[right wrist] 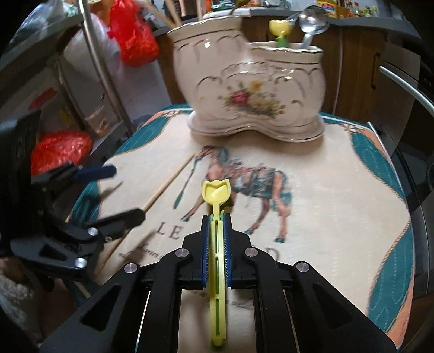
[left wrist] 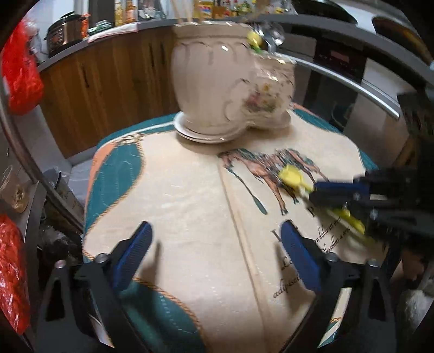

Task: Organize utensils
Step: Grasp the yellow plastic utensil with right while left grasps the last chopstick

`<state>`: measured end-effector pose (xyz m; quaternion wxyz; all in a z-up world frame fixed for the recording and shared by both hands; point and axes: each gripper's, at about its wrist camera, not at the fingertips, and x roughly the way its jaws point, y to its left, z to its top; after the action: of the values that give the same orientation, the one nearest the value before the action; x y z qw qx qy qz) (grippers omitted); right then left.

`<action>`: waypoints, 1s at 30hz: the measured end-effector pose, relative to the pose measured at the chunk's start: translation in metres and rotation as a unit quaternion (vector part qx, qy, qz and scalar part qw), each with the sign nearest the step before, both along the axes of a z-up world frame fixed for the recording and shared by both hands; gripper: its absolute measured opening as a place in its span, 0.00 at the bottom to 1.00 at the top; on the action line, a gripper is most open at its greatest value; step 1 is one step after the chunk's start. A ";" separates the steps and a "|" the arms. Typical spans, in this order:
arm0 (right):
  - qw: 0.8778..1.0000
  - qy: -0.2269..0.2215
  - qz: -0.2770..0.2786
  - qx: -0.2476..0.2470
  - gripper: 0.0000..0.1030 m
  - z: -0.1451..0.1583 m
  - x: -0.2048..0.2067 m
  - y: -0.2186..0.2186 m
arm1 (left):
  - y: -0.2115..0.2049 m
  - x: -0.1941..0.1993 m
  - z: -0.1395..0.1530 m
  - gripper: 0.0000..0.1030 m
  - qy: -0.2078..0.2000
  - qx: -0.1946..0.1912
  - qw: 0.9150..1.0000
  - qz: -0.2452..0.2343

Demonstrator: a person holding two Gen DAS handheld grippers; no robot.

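Note:
My right gripper is shut on a yellow plastic tulip-shaped spoon, held above the horse-print cloth; it also shows in the left wrist view. A cream floral ceramic utensil holder stands at the far side; its lower compartment holds another yellow spoon and a metal spoon. A wooden chopstick lies on the cloth at the left. My left gripper is open and empty above the cloth, also seen in the right wrist view.
The holder sits at the table's far edge, with chopsticks in its taller compartment. Wooden cabinets and a counter with jars lie behind. Red plastic bags hang left. A metal rail runs at the right.

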<state>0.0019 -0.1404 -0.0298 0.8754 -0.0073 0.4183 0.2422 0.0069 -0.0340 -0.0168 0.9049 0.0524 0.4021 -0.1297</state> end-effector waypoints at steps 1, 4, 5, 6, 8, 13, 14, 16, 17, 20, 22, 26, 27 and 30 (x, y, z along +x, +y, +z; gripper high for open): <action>1.000 -0.001 -0.002 0.001 0.10 0.001 0.000 -0.001 | -0.003 0.000 -0.002 0.79 0.004 0.005 1.000 -0.004; 1.000 -0.008 -0.005 0.001 0.10 0.003 0.001 -0.005 | -0.012 -0.001 -0.005 0.69 0.011 0.023 1.000 -0.019; 1.000 -0.009 -0.005 0.003 0.10 0.003 0.001 -0.007 | -0.015 -0.003 -0.005 0.66 0.011 0.029 0.999 -0.023; 1.000 -0.009 -0.004 0.005 0.10 0.004 0.001 -0.008 | -0.018 -0.004 -0.006 0.57 0.012 0.036 0.999 -0.032; 1.000 -0.008 -0.003 0.007 0.10 0.003 0.000 -0.009 | -0.020 -0.006 -0.008 0.48 0.018 0.040 0.998 -0.043; 1.000 -0.009 0.000 0.019 0.10 0.007 -0.001 -0.016 | -0.016 -0.008 -0.007 0.11 0.025 0.032 0.998 -0.056; 1.000 -0.009 0.001 0.024 0.10 0.008 -0.001 -0.017 | -0.016 -0.008 -0.007 0.10 0.026 0.031 0.997 -0.059; 0.999 -0.009 0.002 0.031 0.10 0.010 -0.002 -0.019 | -0.011 -0.006 -0.007 0.09 0.030 0.017 0.998 -0.060; 0.999 -0.010 0.002 0.037 0.10 0.012 -0.002 -0.020 | -0.007 -0.005 -0.007 0.08 0.033 0.007 0.998 -0.060; 0.998 -0.014 0.006 0.063 0.10 0.017 -0.004 -0.024 | -0.002 -0.001 -0.008 0.06 0.030 -0.011 0.998 -0.054; 0.997 -0.026 0.004 0.074 0.10 0.023 -0.006 -0.027 | -0.001 -0.001 -0.006 0.06 0.026 -0.014 0.998 -0.054; 0.996 -0.039 -0.003 0.085 0.10 0.030 -0.007 -0.032 | -0.002 -0.008 0.006 0.06 0.001 -0.024 0.998 -0.056; 0.995 -0.042 -0.006 0.089 0.10 0.031 -0.007 -0.034 | 0.001 -0.010 0.014 0.06 -0.013 -0.036 0.998 -0.059; 0.993 -0.053 -0.017 0.106 0.10 0.039 -0.006 -0.041 | 0.008 -0.020 0.035 0.06 -0.058 -0.076 0.993 -0.066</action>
<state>-0.0039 -0.1813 0.0091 0.8964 0.0796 0.3430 0.2693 -0.0126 -0.0260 0.0184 0.9174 0.0174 0.3334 -0.2166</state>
